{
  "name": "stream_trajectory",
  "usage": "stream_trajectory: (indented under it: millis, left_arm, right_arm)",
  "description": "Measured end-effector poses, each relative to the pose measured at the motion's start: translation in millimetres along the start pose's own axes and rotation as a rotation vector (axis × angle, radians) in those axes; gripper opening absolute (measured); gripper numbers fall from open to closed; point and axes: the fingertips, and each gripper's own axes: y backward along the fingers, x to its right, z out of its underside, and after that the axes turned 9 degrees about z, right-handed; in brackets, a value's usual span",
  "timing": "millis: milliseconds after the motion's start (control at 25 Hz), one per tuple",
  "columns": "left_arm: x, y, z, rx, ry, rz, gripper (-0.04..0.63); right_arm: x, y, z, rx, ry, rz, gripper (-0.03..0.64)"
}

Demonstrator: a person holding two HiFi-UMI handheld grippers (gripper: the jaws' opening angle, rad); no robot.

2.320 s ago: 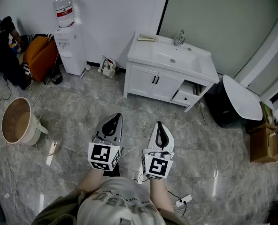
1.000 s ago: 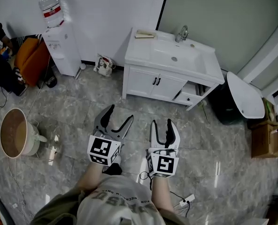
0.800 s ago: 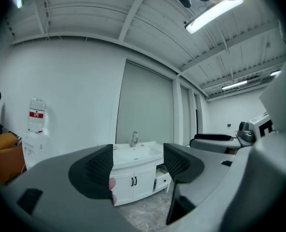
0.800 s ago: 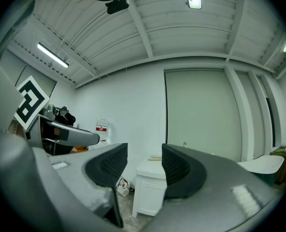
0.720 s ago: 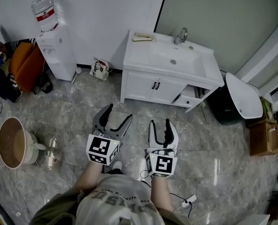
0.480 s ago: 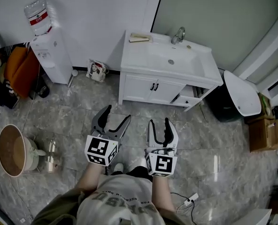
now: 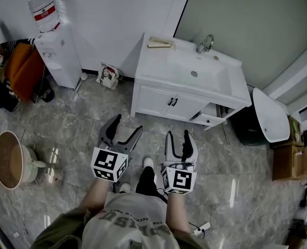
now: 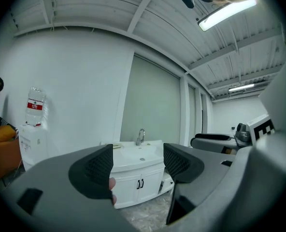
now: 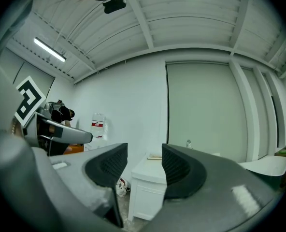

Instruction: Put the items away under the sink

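The white sink cabinet (image 7: 180,101) stands against the wall with its two front doors shut and a faucet (image 7: 205,43) on top. A flat pale item (image 7: 160,43) lies on the left end of its counter. My left gripper (image 7: 127,124) and right gripper (image 7: 178,135) are held side by side over the grey floor, a short way in front of the cabinet, both open and empty. In the left gripper view the cabinet (image 8: 139,180) shows between the spread jaws of that gripper (image 8: 139,163). The right gripper (image 9: 144,166) frames the cabinet's left corner (image 9: 145,195).
A small printed bag (image 7: 108,75) sits on the floor left of the cabinet, beside a water dispenser (image 7: 55,48). A bucket (image 7: 8,160) stands at far left. A black bin with a white lid (image 7: 262,121) and a cardboard box (image 7: 285,160) stand to the right.
Both grippers, shut in the earliest frame, now stand open. The person has walked nearer the sink cabinet, carrying both grippers forward with nothing in them.
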Motion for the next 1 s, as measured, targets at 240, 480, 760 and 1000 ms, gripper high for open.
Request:
stream_trajectory:
  millis: [240,480,760,1000]
  left_arm:
    - [-20,-63,-17,0.015,-0.011,-0.068,0.314]
    - [-33,-132,-32,0.011,0.000,-0.135,0.319]
    - [-38,-191,-33,-0.009,0.011,-0.188,0.319]
    - [-52,-212,-20,-0.071,0.028,-0.209,0.319]
  right_arm:
    - [34,-74,2,0.010,-0.010,-0.062,0.210]
    - [71,-146,4,0.002,-0.012,-0.144,0.210]
    - [107,-205,12,-0.014,-0.003,-0.224,0.210]
    - [129,-241,29,-0.046,-0.036,-0.230,0.210]
